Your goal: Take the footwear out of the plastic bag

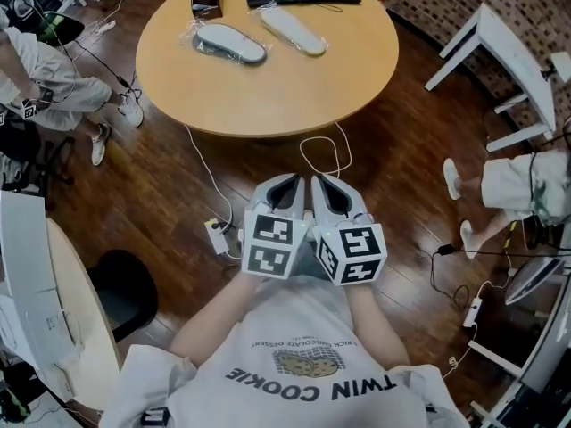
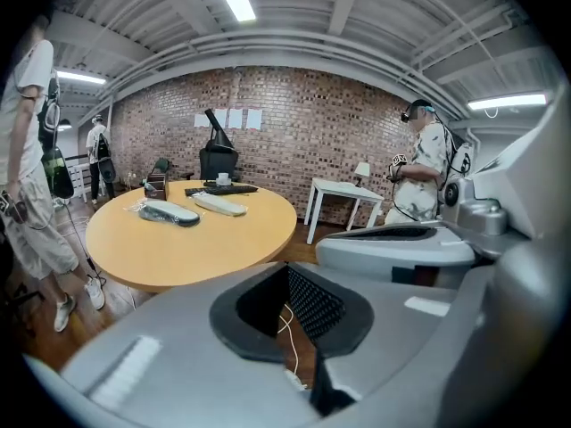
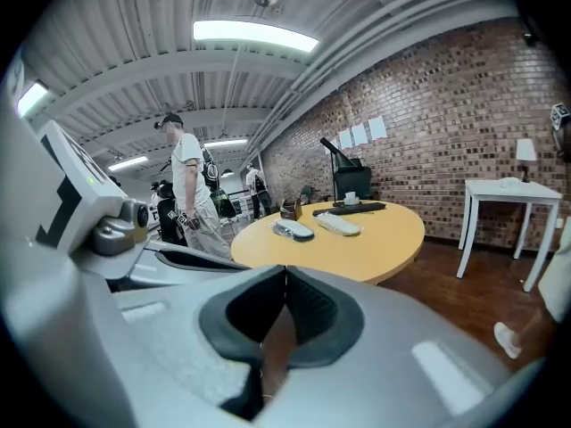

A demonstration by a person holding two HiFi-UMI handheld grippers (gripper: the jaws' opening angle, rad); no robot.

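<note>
Nearest, the left claw [image 1: 284, 188] and right claw [image 1: 326, 188] are held side by side, both closed on nothing. Beyond, on the desk [image 1: 268, 96], the bagged footwear [image 1: 230, 43] lies well apart. The jaws should be opened before its plastic bag [image 1: 198, 30] is pinched.

The left gripper [image 2: 287, 267] had its jaws together at the tips. Ahead, a grey slipper [image 2: 169, 213] and a pale slipper [image 2: 220, 205] lay on the table [image 2: 205, 250].

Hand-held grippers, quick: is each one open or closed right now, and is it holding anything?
Left hand-held gripper: closed, holding nothing.
Right hand-held gripper: closed, holding nothing.
</note>
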